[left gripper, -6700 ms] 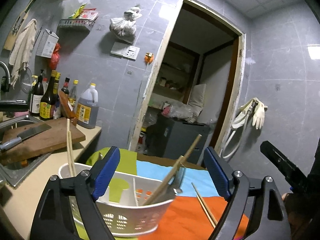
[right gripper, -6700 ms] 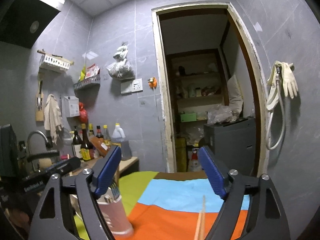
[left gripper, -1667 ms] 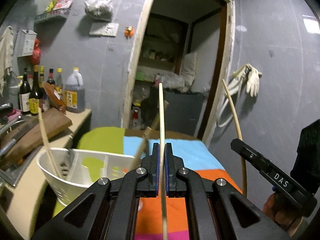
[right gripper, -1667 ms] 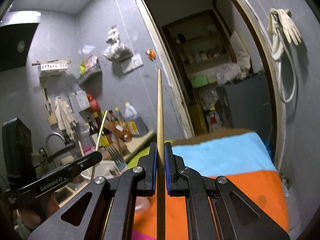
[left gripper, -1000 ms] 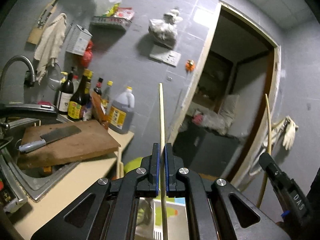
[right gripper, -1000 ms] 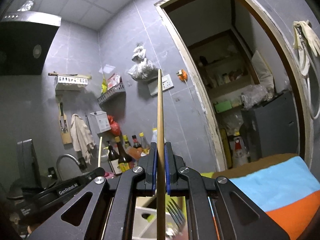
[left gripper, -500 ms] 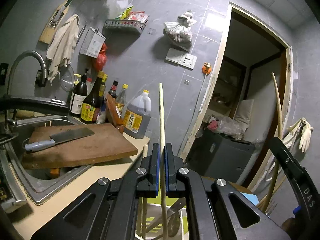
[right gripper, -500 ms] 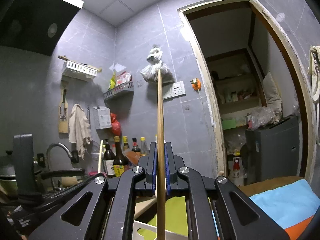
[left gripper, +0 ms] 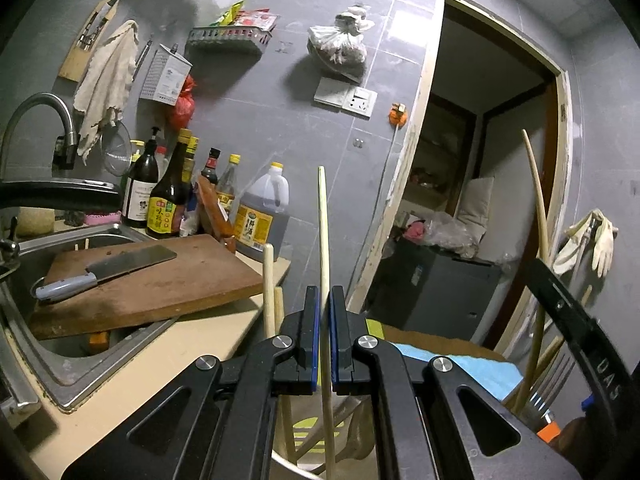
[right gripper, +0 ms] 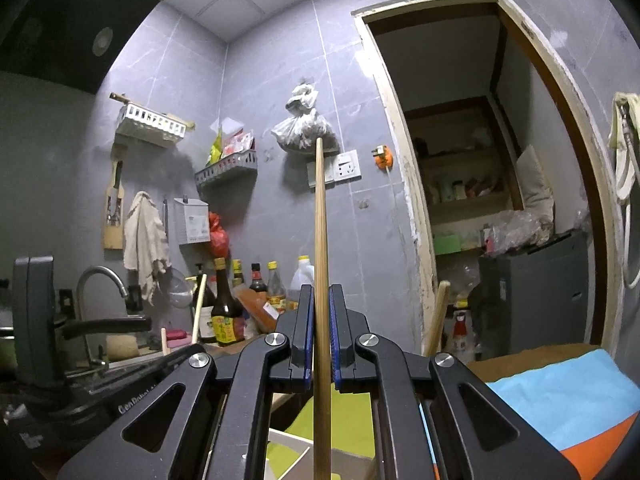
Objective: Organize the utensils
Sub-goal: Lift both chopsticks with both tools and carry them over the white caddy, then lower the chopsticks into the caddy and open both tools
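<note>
The left hand-held gripper (left gripper: 324, 300) is pinched on a pale chopstick (left gripper: 323, 232), standing upright between its jaws, long axis vertical. The right hand-held gripper (right gripper: 321, 300) likewise clamps a darker chopstick (right gripper: 319, 220), upright, tip pointing up.

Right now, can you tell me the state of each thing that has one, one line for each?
Left hand-held gripper: shut on a pale chopstick, upright.
Right hand-held gripper: shut on a darker chopstick, upright.
White basket: below both grippers, already holding chopsticks.
Cleaver: lying flat on the cutting board.
Door: open.
</note>
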A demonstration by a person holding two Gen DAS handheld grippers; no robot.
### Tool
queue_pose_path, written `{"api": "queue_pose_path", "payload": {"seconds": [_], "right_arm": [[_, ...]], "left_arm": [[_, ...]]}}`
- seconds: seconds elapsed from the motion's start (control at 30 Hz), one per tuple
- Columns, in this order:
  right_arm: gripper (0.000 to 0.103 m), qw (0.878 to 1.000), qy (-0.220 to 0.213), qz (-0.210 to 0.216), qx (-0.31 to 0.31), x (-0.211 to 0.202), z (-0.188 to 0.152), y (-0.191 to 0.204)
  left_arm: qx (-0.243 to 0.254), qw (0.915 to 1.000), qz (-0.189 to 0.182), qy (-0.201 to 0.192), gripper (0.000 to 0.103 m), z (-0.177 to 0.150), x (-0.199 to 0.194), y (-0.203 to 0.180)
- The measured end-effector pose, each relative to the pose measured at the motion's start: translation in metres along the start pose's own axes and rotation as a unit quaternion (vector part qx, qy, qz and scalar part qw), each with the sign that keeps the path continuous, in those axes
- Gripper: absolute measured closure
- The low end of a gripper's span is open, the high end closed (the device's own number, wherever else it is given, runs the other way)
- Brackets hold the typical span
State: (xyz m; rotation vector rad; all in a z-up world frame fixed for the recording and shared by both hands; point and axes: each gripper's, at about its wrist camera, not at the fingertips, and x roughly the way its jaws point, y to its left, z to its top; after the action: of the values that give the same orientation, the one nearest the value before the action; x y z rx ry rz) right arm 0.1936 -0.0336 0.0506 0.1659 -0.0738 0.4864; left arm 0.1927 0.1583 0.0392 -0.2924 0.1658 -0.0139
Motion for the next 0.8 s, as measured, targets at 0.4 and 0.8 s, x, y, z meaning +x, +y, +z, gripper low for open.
{"api": "queue_pose_path", "payload": {"seconds": [0.4, 0.8], "right_arm": [[0.098, 1.000, -0.001, 0.008, 0.020, -0.004, -0.002, -0.006], [0.098, 0.999, -0.006, 0.003, 0.034, -0.005, -0.001, -0.009]], "left_arm": [[0.019, 0.9997, -0.014, 0.012, 0.101, -0.011, -0.002, -0.006], [0.035, 0.9991, -0.015, 0.017, 0.101, -0.017, 0.000, -0.013]]}}
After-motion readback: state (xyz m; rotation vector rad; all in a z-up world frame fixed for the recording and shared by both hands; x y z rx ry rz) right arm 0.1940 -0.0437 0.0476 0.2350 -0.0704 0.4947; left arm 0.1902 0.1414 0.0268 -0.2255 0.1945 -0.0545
